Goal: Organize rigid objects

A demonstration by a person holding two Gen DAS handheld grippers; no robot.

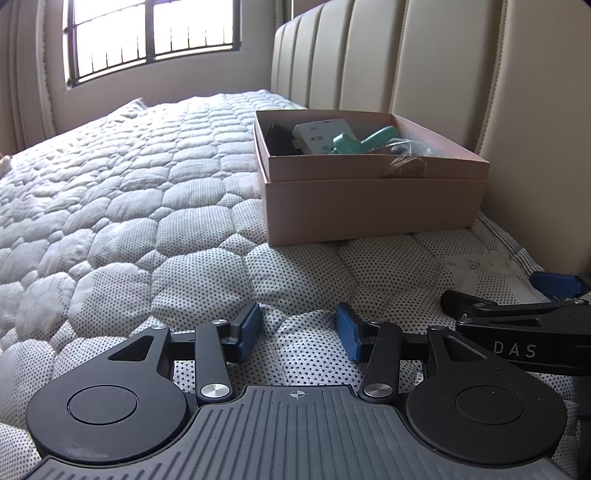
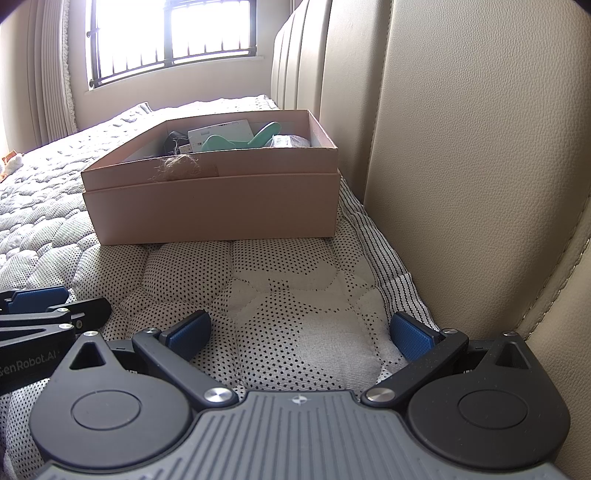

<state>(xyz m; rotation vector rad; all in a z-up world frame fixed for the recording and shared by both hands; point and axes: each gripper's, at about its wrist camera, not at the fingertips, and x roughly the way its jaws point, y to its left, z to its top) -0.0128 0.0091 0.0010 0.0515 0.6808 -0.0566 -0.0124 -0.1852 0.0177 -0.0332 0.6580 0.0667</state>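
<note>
A pink cardboard box (image 1: 373, 206) stands on the quilted mattress next to the headboard; it also shows in the right wrist view (image 2: 214, 210). Inside it lie a white flat device (image 1: 325, 134), a teal plastic tool (image 1: 364, 142), a black object (image 1: 279, 134) and a tuft of brown twine (image 1: 404, 166). My left gripper (image 1: 299, 330) is open and empty, low over the mattress in front of the box. My right gripper (image 2: 301, 332) is open wide and empty, beside the left one, also short of the box.
The quilted mattress (image 1: 129, 206) stretches left towards a barred window (image 1: 151, 33). The beige padded headboard (image 2: 461, 147) rises close on the right. The right gripper's fingers (image 1: 517, 317) show at the left view's right edge. A small soft toy (image 2: 11, 160) lies far left.
</note>
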